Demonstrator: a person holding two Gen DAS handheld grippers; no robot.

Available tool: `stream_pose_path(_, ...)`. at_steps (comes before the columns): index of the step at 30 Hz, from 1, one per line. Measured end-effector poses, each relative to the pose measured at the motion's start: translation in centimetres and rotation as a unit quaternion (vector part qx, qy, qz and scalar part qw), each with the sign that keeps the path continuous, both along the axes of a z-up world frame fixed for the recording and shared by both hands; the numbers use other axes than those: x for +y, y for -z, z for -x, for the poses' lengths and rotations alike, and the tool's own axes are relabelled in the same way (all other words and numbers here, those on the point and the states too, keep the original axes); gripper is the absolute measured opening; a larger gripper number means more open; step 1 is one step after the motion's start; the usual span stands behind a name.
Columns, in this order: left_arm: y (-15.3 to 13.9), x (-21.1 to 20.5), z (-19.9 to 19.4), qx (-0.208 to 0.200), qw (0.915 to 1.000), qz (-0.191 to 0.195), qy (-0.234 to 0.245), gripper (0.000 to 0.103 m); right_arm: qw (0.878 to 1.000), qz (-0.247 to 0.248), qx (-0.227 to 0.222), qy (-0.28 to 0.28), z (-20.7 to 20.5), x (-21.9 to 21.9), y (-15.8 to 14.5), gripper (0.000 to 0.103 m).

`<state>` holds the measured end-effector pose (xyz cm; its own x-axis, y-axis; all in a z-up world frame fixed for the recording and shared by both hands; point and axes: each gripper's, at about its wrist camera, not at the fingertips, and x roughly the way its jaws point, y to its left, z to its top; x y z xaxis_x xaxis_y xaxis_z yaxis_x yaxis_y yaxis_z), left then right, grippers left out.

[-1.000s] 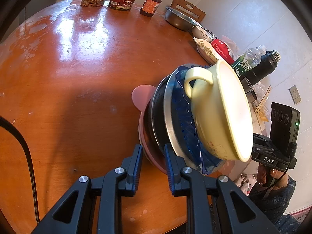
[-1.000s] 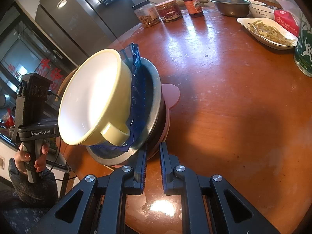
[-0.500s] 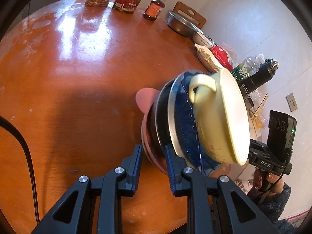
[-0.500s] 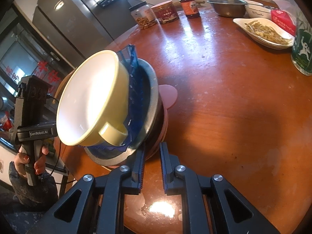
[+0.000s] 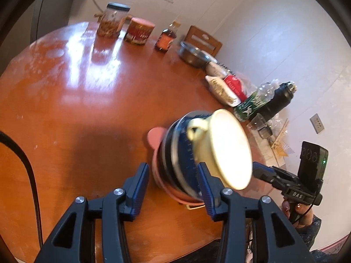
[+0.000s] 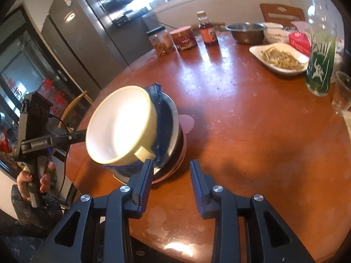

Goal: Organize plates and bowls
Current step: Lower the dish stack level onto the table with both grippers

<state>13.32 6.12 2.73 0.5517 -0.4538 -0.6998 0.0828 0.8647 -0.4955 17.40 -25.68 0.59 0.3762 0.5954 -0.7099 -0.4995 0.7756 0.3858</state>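
A stack of dishes stands near the edge of the round wooden table (image 5: 87,109). A pink eared plate (image 5: 154,135) lies at the bottom, with a dark bowl, a metal plate and a blue plate (image 5: 186,153) above it. A yellow handled bowl (image 5: 221,146) sits on top. My left gripper (image 5: 173,188) hovers just short of the stack, jaws opening; the stack's near rim shows between the fingers, but the pads do not press on it. From the other side my right gripper (image 6: 171,179) is opening too, over bare table (image 6: 241,131), with the yellow bowl (image 6: 120,129) and pink plate (image 6: 187,122) ahead to its left.
Along the far edge stand two jars (image 6: 163,41), a sauce bottle (image 6: 207,31), a steel bowl (image 6: 246,31), a white dish of food (image 6: 280,58), a green bottle (image 6: 321,63) and a glass (image 6: 342,92). A black flask (image 5: 276,100) and a chair (image 5: 204,39) stand beyond. A fridge (image 6: 83,28) stands on the left.
Both grippers were shut on the stack's lower rim from opposite sides. They have let go, opened, and drawn back and upward. The stack stays on the table.
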Motion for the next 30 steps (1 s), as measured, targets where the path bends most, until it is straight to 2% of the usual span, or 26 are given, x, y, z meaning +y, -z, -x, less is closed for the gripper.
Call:
stream_pose_path(8, -1.8, -2.5, -1.4, -0.024, 0.9993, -0.012, 0.027, 0.045, 1.000, 0.015, -0.002, -0.024, 0.2, 1.7, 0.4, 0.035)
stream_pose_path(17, -1.1, -3.0, -4.1, -0.009, 0.9994, -0.020, 0.027, 0.045, 0.999, 0.020, -0.006, -0.028, -0.5, 2.2, 0.6, 0.036)
stream_pose_path(30, -1.0, -3.3, -6.1, 0.008, 0.9978, -0.064, 0.016, 0.046, 0.999, 0.020, -0.007, -0.025, -1.3, 2.3, 0.4, 0.036)
